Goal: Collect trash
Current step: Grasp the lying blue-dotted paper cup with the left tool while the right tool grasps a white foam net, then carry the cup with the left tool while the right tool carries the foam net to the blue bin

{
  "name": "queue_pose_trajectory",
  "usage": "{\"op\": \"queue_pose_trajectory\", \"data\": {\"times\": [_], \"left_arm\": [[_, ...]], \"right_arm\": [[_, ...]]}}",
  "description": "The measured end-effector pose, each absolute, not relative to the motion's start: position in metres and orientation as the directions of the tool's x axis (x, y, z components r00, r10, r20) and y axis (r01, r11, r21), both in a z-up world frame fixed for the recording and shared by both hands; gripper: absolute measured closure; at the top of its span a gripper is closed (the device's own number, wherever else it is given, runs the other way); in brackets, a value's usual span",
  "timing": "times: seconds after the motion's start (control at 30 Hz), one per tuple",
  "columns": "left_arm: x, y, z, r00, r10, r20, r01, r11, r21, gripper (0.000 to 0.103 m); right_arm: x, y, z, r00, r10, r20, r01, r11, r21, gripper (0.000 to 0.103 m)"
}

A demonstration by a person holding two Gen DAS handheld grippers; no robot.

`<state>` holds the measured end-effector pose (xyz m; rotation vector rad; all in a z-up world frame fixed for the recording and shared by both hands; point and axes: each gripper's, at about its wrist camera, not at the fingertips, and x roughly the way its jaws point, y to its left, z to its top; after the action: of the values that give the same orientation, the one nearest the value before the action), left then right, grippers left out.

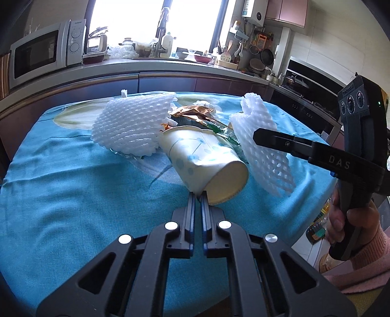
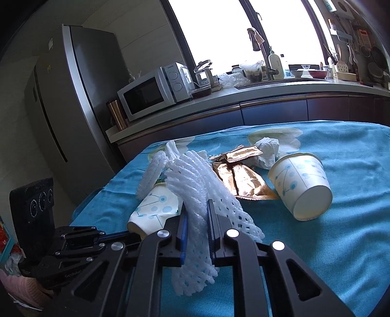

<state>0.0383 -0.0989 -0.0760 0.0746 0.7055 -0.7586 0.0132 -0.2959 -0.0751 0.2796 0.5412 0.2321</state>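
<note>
While the right gripper clamps a white foam fruit net lengthwise, the left gripper, clenched, pinches the base rim of a tipped dotted paper cup on the blue tablecloth, mouth facing away.

Blown-out window backlights sharp, edge-warped fisheye views.

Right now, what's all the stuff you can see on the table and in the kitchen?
White paper cups with blue dots: 2, on their sides.
White foam fruit nets: 2, one lying, one held.
Gold foil wrappers: a few, middle of cloth.
Crumpled white tissue: 1, behind wrappers.
Blue tablecloth: 1, covering table.
White microwave: 1, counter.
Grey fridge: 1, left of counter.
Left gripper: black, shut on one paper cup.
Right gripper: black, shut on one foam fruit net.
</note>
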Motion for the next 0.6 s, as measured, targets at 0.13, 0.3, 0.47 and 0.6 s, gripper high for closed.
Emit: {"op": "queue_pose_trajectory", "data": {"times": [0.13,0.3,0.47,0.6], "left_arm": [[0.028,-0.087,-0.070,0.507,-0.616,-0.603,0.663,0.726,-0.184,0.098],[0.017,-0.067,-0.064,0.522,-0.622,-0.584,0.659,0.729,-0.188,0.098],[0.010,-0.048,-0.059,0.552,-0.615,-0.563,0.633,0.749,-0.198,0.098],[0.009,-0.031,-0.055,0.581,-0.596,-0.554,0.602,0.773,-0.200,0.098]], "right_arm": [[0.005,-0.293,-0.063,0.839,0.305,-0.450,-0.167,0.932,0.321,0.091],[-0.002,-0.287,-0.051,0.845,0.330,-0.420,-0.195,0.923,0.332,0.091],[-0.004,-0.277,-0.042,0.850,0.344,-0.398,-0.223,0.921,0.320,0.091],[-0.002,-0.267,-0.035,0.849,0.371,-0.377,-0.254,0.911,0.324,0.091]]}}
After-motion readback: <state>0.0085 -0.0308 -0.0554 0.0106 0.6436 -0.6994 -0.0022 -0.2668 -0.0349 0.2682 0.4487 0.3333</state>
